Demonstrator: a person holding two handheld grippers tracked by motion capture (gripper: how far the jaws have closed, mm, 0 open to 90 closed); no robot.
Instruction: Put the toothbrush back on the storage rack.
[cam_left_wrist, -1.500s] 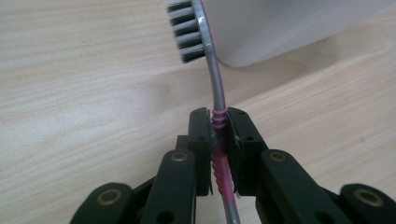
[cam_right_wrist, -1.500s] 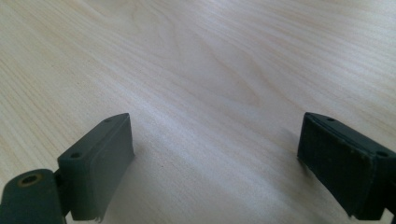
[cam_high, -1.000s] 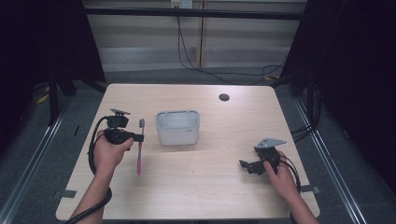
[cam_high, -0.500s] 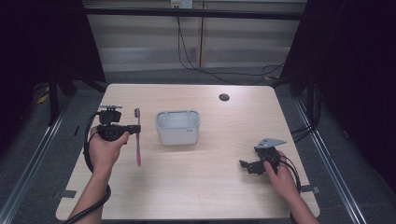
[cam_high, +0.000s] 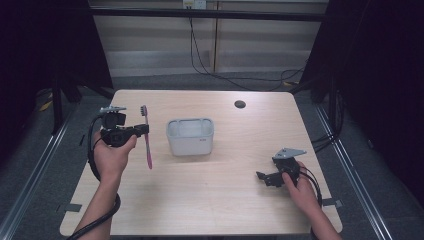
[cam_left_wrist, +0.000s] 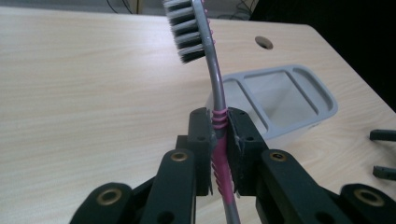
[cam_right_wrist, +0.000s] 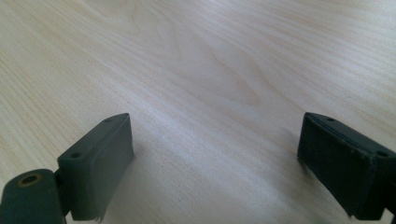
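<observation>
My left gripper (cam_high: 142, 130) (cam_left_wrist: 219, 135) is shut on a pink and grey toothbrush (cam_high: 147, 140) (cam_left_wrist: 215, 98), pinched at its ribbed neck and held above the table's left side. The bristled head points toward the table's far edge and the pink handle toward the near edge. A grey tray with compartments (cam_high: 190, 136) (cam_left_wrist: 280, 95) stands at the table's middle, just right of the toothbrush. At the table's right front, my right gripper (cam_high: 260, 177) (cam_right_wrist: 215, 154) rests low over bare wood with its jaws wide open and nothing between them.
The wooden table (cam_high: 225, 200) has a round cable hole (cam_high: 240, 104) (cam_left_wrist: 264, 42) near its far edge. Dark floor and metal rails surround the table on all sides. Cables trail from both grippers toward the person's forearms.
The left gripper has lifted the toothbrush higher off the table and carried it slightly toward the far edge. The right gripper has stayed in place.
</observation>
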